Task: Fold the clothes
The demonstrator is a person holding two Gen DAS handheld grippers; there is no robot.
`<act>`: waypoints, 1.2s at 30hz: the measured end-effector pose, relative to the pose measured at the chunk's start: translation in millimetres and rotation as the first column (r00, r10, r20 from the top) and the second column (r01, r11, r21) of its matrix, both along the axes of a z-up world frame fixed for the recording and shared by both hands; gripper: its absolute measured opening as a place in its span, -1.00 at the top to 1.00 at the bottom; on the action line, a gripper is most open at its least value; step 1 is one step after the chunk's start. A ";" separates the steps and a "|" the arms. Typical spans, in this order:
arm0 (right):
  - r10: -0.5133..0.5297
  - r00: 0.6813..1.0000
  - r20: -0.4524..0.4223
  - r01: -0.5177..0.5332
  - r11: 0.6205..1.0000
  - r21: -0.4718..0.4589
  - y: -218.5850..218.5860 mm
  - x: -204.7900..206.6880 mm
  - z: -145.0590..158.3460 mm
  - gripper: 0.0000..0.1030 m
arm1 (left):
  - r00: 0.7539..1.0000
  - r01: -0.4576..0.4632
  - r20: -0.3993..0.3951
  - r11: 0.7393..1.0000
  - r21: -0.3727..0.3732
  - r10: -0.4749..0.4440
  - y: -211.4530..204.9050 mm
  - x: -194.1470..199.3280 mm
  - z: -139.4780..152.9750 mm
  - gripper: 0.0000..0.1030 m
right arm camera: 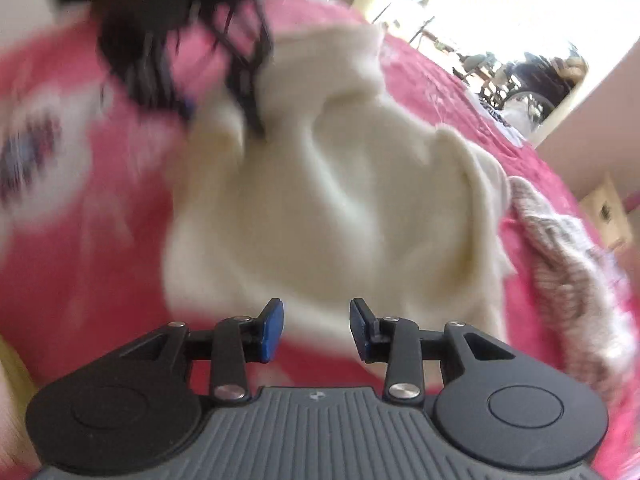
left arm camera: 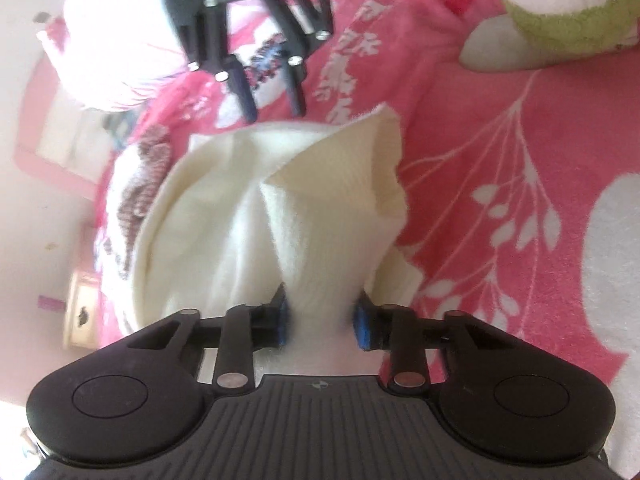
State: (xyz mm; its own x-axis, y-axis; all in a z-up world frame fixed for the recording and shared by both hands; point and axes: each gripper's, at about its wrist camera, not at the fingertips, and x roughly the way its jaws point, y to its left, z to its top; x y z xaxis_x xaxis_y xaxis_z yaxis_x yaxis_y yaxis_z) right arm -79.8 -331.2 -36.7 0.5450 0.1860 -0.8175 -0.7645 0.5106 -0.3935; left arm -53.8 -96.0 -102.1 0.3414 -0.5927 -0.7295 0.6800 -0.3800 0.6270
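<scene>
Cream knit garment is bunched up mid-frame in the left wrist view, lying on a pink floral blanket. Left gripper has its jaws clamped on a pinched ridge of the fabric, blue pads pressing both sides. Right gripper is at the bottom of its own blurry view, jaws apart with nothing between them, cream cloth just past the tips. It also shows at the top of the left view, hanging above the garment's far edge. Green-and-white plush thing sits upper right, another knit piece off to the right.
</scene>
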 end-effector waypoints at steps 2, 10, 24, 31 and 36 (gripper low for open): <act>0.098 0.995 0.035 -0.096 0.994 -0.052 4.3 -10.1 -5.0 -0.03 | 0.998 -0.054 -0.022 0.998 -0.035 0.054 6.4 3.5 4.5 0.57; 0.306 0.930 0.206 -0.262 0.941 -0.214 29.6 -5.7 -50.5 -0.12 | 0.971 -0.237 -0.065 0.962 -0.138 0.230 18.6 3.3 26.9 0.61; -0.223 0.775 0.592 0.149 0.974 0.173 63.1 51.5 85.6 0.81 | 0.762 -0.619 -0.242 0.567 -0.544 0.600 45.3 31.7 136.5 0.66; -0.295 0.587 0.753 0.129 0.953 0.273 74.1 84.2 225.6 0.81 | 0.749 -0.585 -0.313 0.362 -0.726 0.584 59.9 27.3 238.0 0.67; -0.315 0.452 0.835 0.086 0.947 0.310 74.3 64.9 306.9 0.81 | 0.801 -0.481 -0.255 0.329 -0.812 0.541 68.8 1.0 295.4 0.67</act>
State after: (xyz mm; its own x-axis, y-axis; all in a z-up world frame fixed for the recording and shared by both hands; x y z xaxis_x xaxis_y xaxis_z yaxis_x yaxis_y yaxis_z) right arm -14.9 -256.8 270.2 0.9882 0.0603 0.1406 0.0479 0.7508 -0.6588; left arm -52.8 -27.2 193.3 0.8179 -0.5752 0.0121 0.5050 0.7279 0.4638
